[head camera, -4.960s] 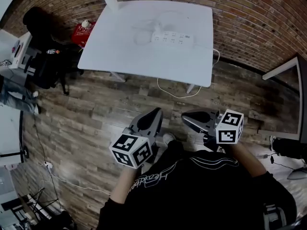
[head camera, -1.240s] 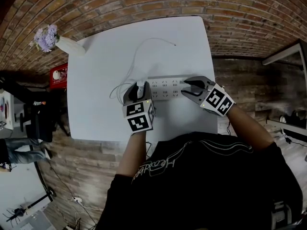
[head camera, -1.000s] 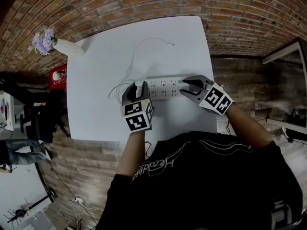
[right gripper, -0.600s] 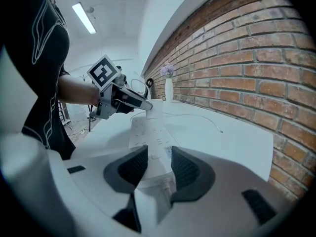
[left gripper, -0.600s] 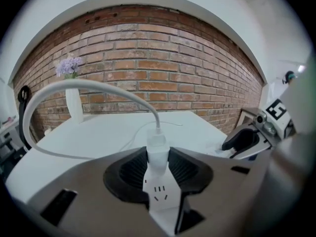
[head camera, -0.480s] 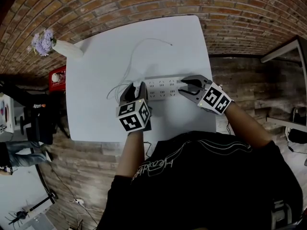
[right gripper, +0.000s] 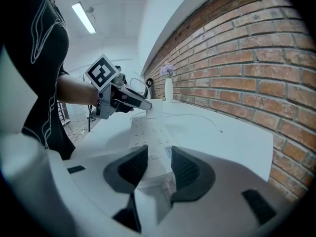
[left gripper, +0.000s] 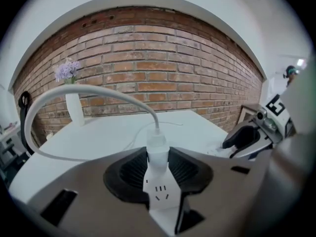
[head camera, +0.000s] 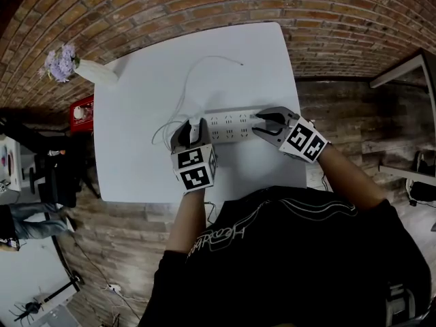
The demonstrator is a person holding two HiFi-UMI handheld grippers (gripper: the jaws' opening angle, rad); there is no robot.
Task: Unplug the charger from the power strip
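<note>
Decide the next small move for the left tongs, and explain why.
Probably pull the left tongs straight up, away from the power strip. They are clamped on the white charger, which sits plugged into the strip, and the right tongs hold the strip's other end, apparently to keep it down.

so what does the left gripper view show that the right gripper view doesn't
Only the left gripper view: the left gripper clamped on the charger up close, and the right gripper from outside. Only the right gripper view: its own jaws closed on the cord end of the power strip, a ceiling light, the person's black shirt. Both: charger, power strip, vase, brick wall, white table.
</note>
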